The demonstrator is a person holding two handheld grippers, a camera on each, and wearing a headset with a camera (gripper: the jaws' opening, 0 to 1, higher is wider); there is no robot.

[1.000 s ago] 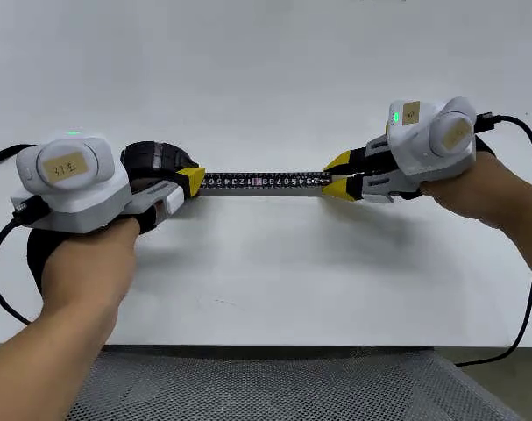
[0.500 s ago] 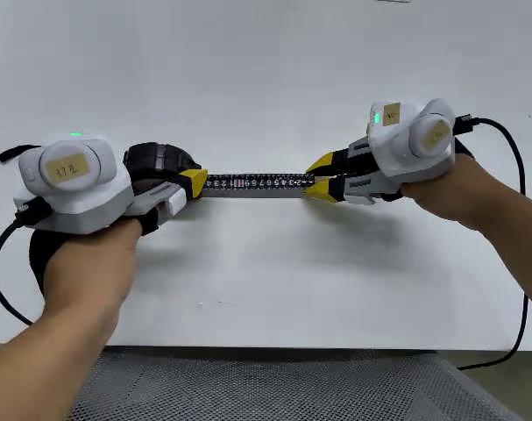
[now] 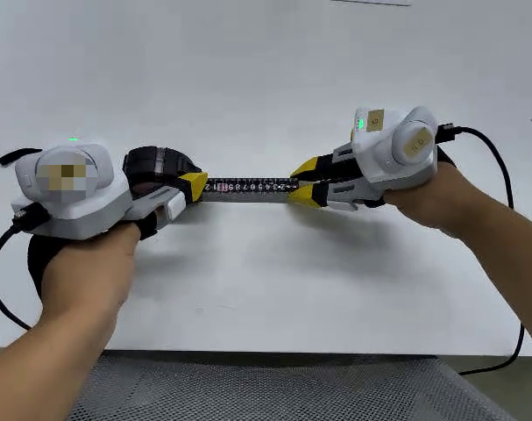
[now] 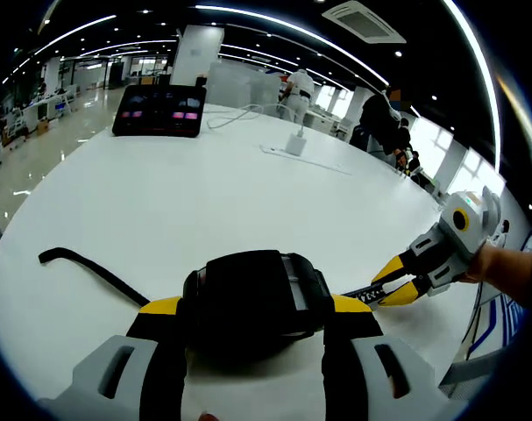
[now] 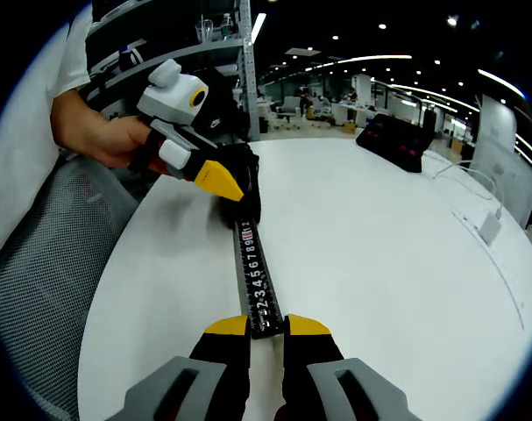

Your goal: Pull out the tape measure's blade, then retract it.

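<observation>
Our left gripper (image 4: 257, 309) fingers (image 4: 160, 309) are hugging the tape measure (image 3: 156, 164); our right gripper (image 5: 266, 327) fingers (image 5: 226, 330) are pinching its blade (image 3: 248, 186).

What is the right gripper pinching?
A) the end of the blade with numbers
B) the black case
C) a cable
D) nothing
A: the right gripper is shut on the tip of the blade, while the left gripper clamps the black case.
</observation>
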